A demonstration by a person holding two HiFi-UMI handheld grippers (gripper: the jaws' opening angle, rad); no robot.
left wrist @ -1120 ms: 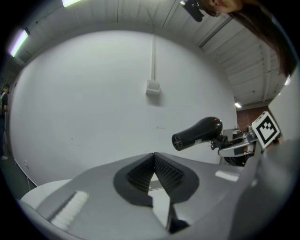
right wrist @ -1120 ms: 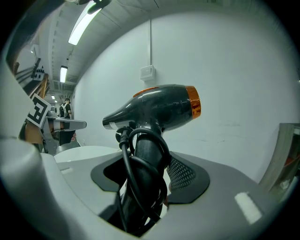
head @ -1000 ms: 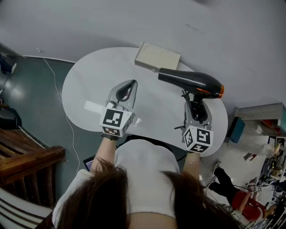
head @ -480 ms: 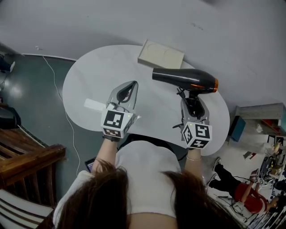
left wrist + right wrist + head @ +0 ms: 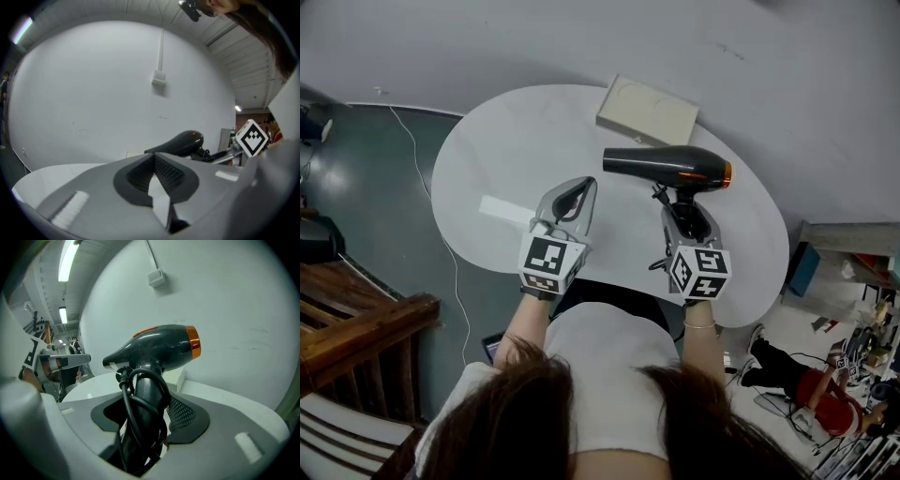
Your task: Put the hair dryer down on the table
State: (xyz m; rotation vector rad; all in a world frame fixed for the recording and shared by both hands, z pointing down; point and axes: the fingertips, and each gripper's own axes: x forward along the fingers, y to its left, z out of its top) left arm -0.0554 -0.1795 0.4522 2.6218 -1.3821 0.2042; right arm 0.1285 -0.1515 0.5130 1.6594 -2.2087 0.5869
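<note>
Above the table point(image 5: 487, 155), right claw point(image 5: 682, 206) pinches the hair dryer point(image 5: 670, 165), left claw point(image 5: 575, 191) pressed together

Glossy dark plastic hair dryer point(image 5: 670, 167), smooth black cord point(image 5: 124, 413), smooth matt white table point(image 5: 502, 150), matt cream box point(image 5: 647, 111)

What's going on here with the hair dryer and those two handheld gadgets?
A person is at a white table with a gripper in each hand. The right gripper clamps the handle of a black hair dryer, holding it upright over the table, not yet laid down. The left gripper is closed and empty beside it. A beige box lies at the table's far edge.
</note>
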